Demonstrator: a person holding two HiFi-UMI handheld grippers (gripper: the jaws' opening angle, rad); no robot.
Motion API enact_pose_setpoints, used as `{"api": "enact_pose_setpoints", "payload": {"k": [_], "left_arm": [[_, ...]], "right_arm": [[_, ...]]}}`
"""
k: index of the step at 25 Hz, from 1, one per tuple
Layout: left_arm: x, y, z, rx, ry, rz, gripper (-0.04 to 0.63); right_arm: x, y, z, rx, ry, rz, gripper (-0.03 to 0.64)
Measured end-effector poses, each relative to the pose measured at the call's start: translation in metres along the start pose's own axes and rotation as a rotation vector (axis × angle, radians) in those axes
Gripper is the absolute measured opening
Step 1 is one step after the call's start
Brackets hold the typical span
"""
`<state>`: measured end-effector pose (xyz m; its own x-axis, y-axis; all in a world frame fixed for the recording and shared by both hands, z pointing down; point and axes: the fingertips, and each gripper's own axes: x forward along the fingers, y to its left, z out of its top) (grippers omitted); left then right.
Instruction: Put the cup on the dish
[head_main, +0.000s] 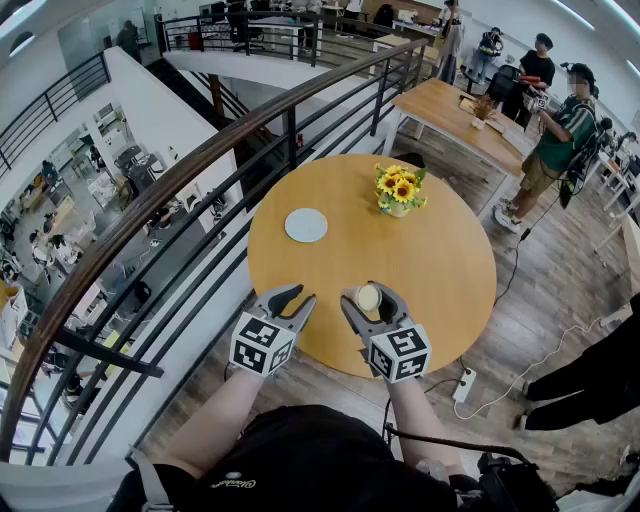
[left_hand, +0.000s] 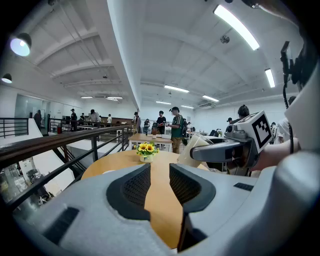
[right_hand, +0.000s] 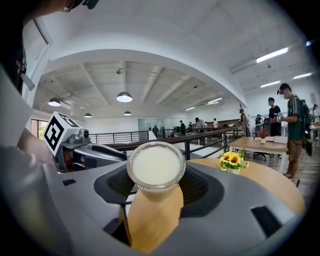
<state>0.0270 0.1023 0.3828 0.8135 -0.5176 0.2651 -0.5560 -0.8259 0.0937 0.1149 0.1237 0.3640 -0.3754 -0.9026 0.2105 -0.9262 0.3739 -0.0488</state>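
A clear cup (head_main: 369, 298) of milky white liquid stands near the front edge of the round wooden table (head_main: 440, 270). It sits between the jaws of my right gripper (head_main: 367, 292), which are spread wide on either side of it. In the right gripper view the cup (right_hand: 156, 167) fills the gap between the dark pads (right_hand: 202, 186), and no squeeze shows. The pale grey dish (head_main: 306, 225) lies flat and bare farther back on the left. My left gripper (head_main: 303, 295) hovers beside the right one, open and empty (left_hand: 159, 172).
A small pot of sunflowers (head_main: 400, 190) stands at the table's far side, right of the dish. A dark railing (head_main: 200, 170) curves close along the table's left, with a drop behind it. People stand by another table (head_main: 470, 115) at the back right.
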Motion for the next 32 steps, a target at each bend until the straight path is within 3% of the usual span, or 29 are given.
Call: {"api": "enact_pose_setpoints", "payload": {"k": [23,32], "left_arm": [[0.032,-0.041,-0.023,-0.033,0.042,0.079,0.117],[0.044,-0.009,-0.026,-0.039,0.038,0.103,0.117]], "right_arm": [[-0.031,-0.045,-0.026,0.029,0.018,0.091,0.261],[0.003,-0.047,-0.027,0.013,0.026,0.116,0.261]]}}
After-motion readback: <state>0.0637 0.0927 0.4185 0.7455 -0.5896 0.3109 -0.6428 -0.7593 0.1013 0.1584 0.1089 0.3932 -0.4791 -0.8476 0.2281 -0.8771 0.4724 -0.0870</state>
